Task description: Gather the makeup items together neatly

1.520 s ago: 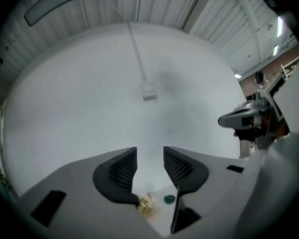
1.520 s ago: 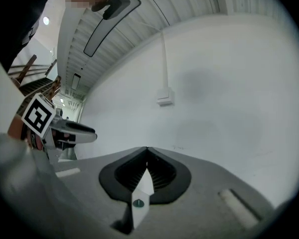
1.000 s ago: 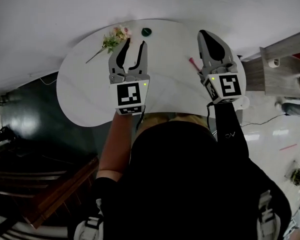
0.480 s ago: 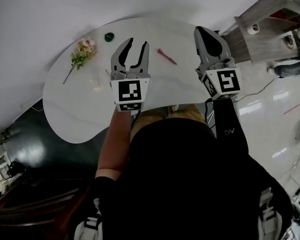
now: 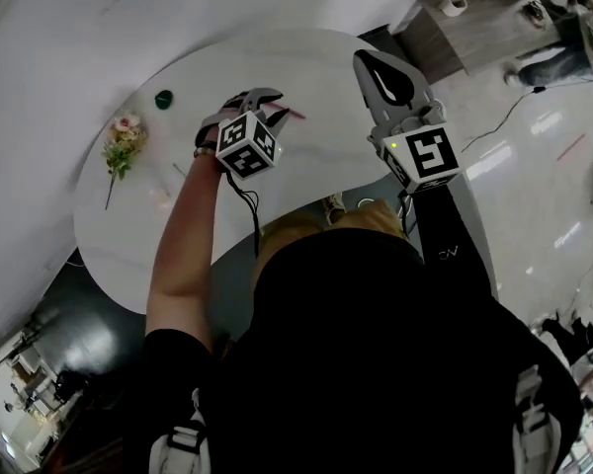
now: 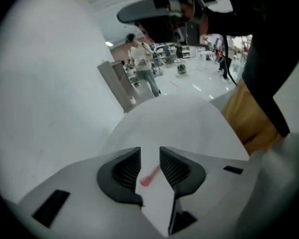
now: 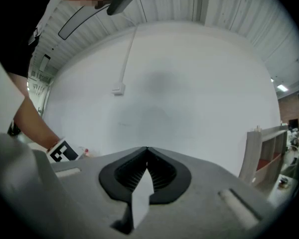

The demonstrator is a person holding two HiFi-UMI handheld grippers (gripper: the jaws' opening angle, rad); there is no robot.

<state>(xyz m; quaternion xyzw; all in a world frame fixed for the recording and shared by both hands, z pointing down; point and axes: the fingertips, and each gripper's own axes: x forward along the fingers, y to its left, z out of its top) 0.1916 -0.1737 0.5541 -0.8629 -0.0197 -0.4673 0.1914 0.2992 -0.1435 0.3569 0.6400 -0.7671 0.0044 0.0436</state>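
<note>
Now L gripper point(image 6: 149, 154) jaws apart, just been closing, pink stick point(image 6: 149, 175) between, R gripper point(image 7: 146, 156) jaws shut

In the head view the left gripper point(image 5: 275, 105) covers most of the pink-tipped stick point(image 5: 296, 114), the person's torso point(image 5: 356, 344) hides the near edge of the white table point(image 5: 306, 62), and the dark green round thing point(image 5: 163, 98) is too small to name.

Table point(image 5: 306, 62) fills the upper middle of my head view, with the flower sprig point(image 5: 122, 142) at its left edge and a small round item point(image 5: 163, 98) just above it near the far rim. The slim stick point(image 5: 295, 114) lies on the table right of both, between the jaws of my left gripper point(image 6: 149, 156) and touching neither. A shelf unit point(image 5: 445, 13) stands off the table at upper right.
</note>
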